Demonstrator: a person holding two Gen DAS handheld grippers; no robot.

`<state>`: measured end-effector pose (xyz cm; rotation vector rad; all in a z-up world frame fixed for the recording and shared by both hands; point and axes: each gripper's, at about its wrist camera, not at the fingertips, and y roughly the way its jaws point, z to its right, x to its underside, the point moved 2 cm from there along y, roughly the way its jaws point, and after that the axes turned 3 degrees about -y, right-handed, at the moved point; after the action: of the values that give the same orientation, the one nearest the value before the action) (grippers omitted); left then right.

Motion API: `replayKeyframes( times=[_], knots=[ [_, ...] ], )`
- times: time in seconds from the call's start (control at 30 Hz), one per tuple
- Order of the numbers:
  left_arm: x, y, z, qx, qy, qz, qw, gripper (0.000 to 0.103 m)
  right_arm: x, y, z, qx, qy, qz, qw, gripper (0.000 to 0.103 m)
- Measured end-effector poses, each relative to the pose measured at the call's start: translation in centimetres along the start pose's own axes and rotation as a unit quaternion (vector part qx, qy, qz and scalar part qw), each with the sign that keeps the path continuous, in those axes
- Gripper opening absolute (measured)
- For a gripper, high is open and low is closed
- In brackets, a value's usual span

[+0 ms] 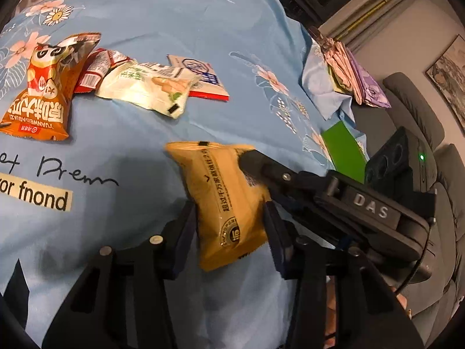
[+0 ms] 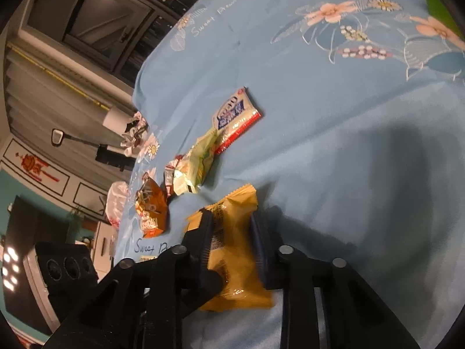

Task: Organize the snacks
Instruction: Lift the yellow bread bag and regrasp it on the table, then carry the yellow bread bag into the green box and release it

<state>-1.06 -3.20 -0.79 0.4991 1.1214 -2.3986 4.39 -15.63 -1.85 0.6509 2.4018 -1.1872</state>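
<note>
A yellow snack packet (image 1: 225, 200) is held above the blue floral cloth (image 1: 174, 14) by both grippers. My left gripper (image 1: 229, 218) has its fingers against both sides of the packet's lower half. My right gripper (image 2: 231, 229) is shut on the same packet (image 2: 237, 250); in the left wrist view it reaches in from the right, one finger (image 1: 255, 163) on the packet's top right. On the cloth lie an orange panda bag (image 1: 46, 87), a red packet (image 1: 93, 69), a green-white packet (image 1: 148, 87) and a white-blue-red packet (image 1: 200, 75).
A green box (image 1: 344, 151) and a stack of pink and purple packets (image 1: 351, 72) lie at the cloth's right edge. Grey armchairs (image 1: 421, 122) stand beyond it. In the right wrist view, a dark window (image 2: 96, 20) and a television (image 2: 23, 261) are behind the table.
</note>
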Motion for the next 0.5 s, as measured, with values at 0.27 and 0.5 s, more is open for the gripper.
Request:
replayKeyframes(
  times=[0.27,0.5],
  knots=[
    [0.7,1.5,1.6,0.011,0.025,-0.018,0.9995,0.046,-0.2,-1.6,1.3,0.009,0.013,0.01,1.0,0.023],
    [0.2,0.5,3.3,0.029,0.037,-0.005,0.9989,0.042,-0.3,-4.0,1.4,-0.007,0.004,0.024,1.0,0.023]
  ],
)
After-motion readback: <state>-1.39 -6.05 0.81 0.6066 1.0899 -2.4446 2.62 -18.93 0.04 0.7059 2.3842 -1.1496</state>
